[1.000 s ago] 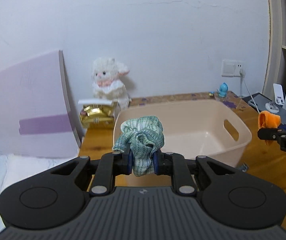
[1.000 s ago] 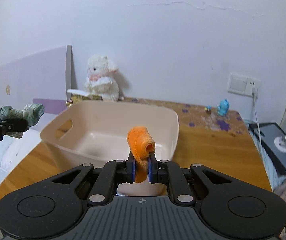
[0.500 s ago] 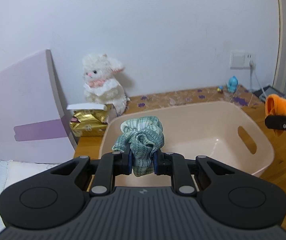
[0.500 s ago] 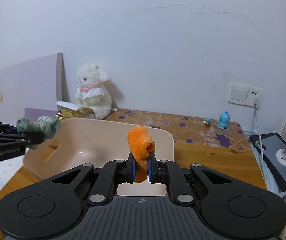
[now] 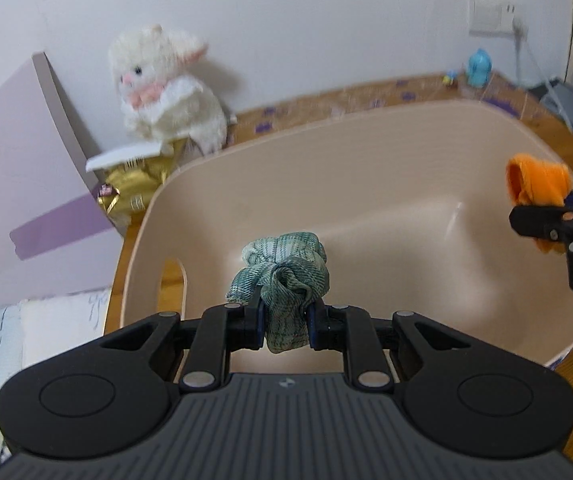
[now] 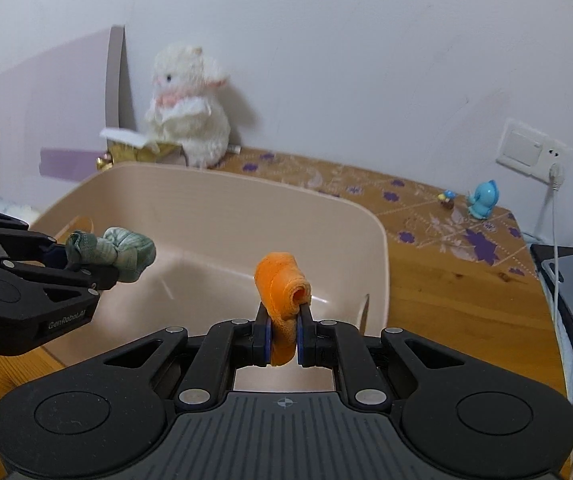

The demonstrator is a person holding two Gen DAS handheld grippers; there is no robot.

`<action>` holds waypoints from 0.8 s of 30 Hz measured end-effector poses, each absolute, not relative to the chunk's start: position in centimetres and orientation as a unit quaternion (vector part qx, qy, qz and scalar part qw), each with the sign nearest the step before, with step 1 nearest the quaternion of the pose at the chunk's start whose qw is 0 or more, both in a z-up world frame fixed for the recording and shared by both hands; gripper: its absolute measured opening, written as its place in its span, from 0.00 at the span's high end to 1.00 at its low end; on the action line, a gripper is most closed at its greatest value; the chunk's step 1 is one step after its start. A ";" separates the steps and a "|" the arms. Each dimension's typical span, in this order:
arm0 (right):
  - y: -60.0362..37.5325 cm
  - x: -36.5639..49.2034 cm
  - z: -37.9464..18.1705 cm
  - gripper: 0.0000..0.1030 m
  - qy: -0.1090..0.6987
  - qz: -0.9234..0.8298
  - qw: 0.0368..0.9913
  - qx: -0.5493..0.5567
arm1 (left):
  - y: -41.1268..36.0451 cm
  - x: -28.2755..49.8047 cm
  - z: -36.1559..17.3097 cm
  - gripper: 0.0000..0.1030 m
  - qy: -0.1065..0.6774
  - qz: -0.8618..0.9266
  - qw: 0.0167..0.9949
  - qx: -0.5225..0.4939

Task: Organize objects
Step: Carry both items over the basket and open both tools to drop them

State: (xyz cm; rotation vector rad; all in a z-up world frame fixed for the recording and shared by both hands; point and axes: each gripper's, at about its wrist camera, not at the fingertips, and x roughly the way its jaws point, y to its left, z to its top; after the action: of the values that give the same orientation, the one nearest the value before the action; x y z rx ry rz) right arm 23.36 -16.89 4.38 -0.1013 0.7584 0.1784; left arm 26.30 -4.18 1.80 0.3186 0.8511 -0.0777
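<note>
Both of the task's things are soft, light bundles of cloth. The left gripper point(image 5: 285, 326) is clenched on a green plaid rolled cloth point(image 5: 284, 278), pinched low so that most of the bundle bulges above the fingers; the right gripper point(image 6: 284, 336) is clamped on an orange rolled cloth point(image 6: 282, 288), held at its lower fold with the roll's open end facing up. Neither is likely to be fragile or slippery, but I judge that both will squash and could unroll if gripped at a loose edge, so a hold across the thick middle of the roll suits them best. Both cloths hang in the air above the beige plastic basket point(image 6: 222, 184), which looks empty: the green one over the end nearest its handle slot point(image 5: 172, 284), the orange one over the opposite near corner. The 2 grippers point forward and tilt down toward the basket's floor from opposite sides, well apart. The basket sits on a wooden desk point(image 6: 454, 292) near a white plush toy point(image 6: 188, 120).
</note>
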 end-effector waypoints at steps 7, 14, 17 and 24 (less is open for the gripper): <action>-15.9 24.8 2.8 0.89 0.404 0.089 0.907 -0.075 | -3.9 27.7 0.2 0.75 0.456 -0.041 0.875 0.154; -15.4 24.8 2.4 0.71 0.407 0.089 0.905 -0.084 | -4.0 27.7 -0.2 0.59 0.455 -0.036 0.876 0.156; -15.6 24.3 3.0 0.52 0.391 0.087 0.913 -0.079 | -3.7 27.2 0.6 0.38 0.438 -0.033 0.886 0.151; -16.9 22.0 5.4 0.24 0.347 0.081 0.933 -0.051 | -2.5 25.7 3.0 0.26 0.406 -0.023 0.905 0.126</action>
State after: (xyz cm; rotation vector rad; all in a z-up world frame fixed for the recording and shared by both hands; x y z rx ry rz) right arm 21.97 -16.90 5.44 -0.1048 0.7096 0.1664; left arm 25.69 -2.53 3.05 0.2600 0.8381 -0.0466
